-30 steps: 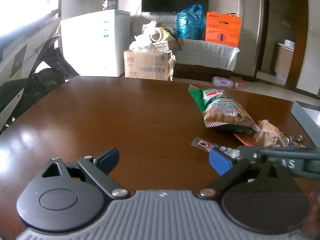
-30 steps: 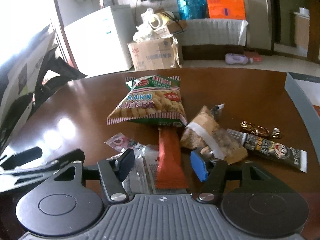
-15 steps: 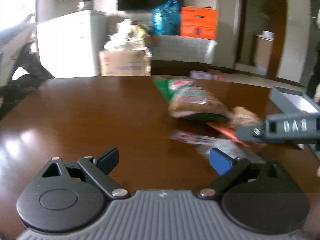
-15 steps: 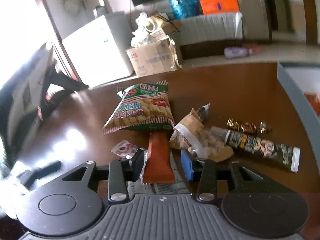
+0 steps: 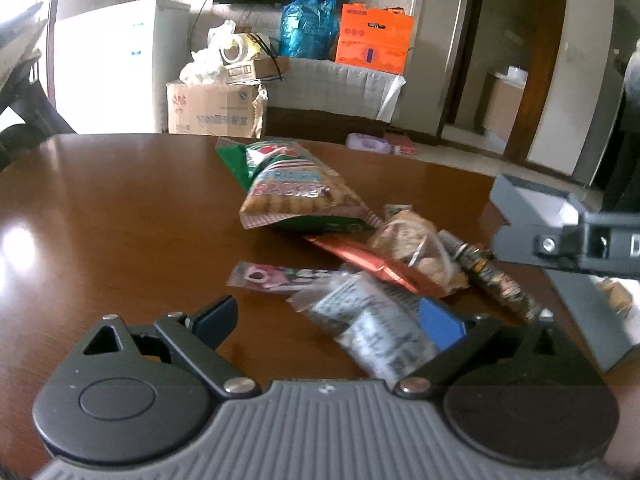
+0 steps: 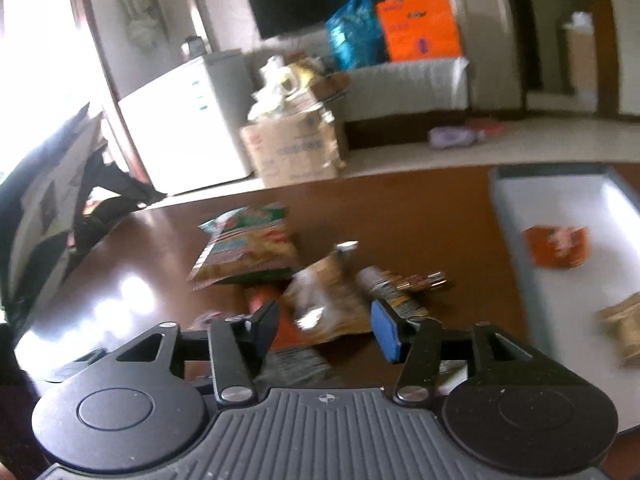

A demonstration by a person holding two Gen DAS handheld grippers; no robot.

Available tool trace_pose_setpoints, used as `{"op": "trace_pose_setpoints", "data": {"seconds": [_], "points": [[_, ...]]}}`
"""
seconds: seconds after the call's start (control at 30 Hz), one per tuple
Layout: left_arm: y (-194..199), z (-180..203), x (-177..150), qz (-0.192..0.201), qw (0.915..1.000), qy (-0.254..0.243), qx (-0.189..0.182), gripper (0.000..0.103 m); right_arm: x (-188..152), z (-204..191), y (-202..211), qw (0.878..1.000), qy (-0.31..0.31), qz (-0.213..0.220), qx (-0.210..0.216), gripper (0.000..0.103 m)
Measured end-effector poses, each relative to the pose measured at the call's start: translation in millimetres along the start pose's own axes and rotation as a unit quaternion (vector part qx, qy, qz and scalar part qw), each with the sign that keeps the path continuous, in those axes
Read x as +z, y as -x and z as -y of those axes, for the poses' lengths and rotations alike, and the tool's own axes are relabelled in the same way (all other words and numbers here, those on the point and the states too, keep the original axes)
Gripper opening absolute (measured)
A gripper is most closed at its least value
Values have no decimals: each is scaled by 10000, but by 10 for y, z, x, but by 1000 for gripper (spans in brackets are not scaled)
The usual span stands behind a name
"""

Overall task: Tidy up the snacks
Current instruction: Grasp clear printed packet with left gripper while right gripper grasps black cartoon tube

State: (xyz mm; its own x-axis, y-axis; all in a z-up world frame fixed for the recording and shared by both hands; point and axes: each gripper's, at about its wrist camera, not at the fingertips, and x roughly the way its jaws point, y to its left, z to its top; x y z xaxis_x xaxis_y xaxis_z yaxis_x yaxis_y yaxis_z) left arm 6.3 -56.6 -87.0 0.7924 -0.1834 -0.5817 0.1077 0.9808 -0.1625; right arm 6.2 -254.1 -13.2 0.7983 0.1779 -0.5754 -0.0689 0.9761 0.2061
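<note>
A heap of snacks lies on the brown table [image 5: 120,220]: a green prawn cracker bag [image 5: 292,192], an orange-red stick pack [image 5: 360,260], a clear bag of nuts [image 5: 420,248], a dark candy bar [image 5: 496,280], a pink packet [image 5: 264,276] and a clear printed packet [image 5: 372,328]. My left gripper [image 5: 328,320] is open over the clear printed packet. My right gripper [image 6: 324,326] is open and raised above the nut bag [image 6: 328,300]; its body shows in the left wrist view [image 5: 572,244]. A grey tray [image 6: 516,240] at the right holds an orange packet [image 6: 556,246] and a tan snack [image 6: 624,324].
The prawn cracker bag also shows in the right wrist view [image 6: 244,248]. Beyond the table stand a white fridge [image 5: 108,64], a cardboard box [image 5: 216,108] and a covered bench with blue and orange bags [image 5: 344,36]. The table's left half is bare wood.
My left gripper swung right and moved over the snack heap. My right gripper lifted and turned right, bringing the tray into view, and its fingers opened wider.
</note>
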Motion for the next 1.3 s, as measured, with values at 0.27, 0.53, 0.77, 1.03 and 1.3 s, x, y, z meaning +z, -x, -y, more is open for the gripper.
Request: {"op": "trace_pose_setpoints", "data": {"seconds": [0.27,0.53,0.77,1.03,1.3], "points": [[-191,48,-36,-196,9998,88,62,101,-89,77,-134,9874,1125,-195,-1099,68],[-211,18,-7,-118,9994,-143,-291,66,-191,14,-432,9829,1587,-576,-739,48],[-151,-197,13,-238,9983,16,-528,63,-153,62,-688,9879,1305,-676,-492,45],[-160,-149,0,-180,9976,-251,-620,63,-143,-45,-720,9855,1500,-725,-321,28],[45,-280,-53,-82,9977,-146,-662,44,-299,-86,-369,9865,1314,-937,-288,27]]}}
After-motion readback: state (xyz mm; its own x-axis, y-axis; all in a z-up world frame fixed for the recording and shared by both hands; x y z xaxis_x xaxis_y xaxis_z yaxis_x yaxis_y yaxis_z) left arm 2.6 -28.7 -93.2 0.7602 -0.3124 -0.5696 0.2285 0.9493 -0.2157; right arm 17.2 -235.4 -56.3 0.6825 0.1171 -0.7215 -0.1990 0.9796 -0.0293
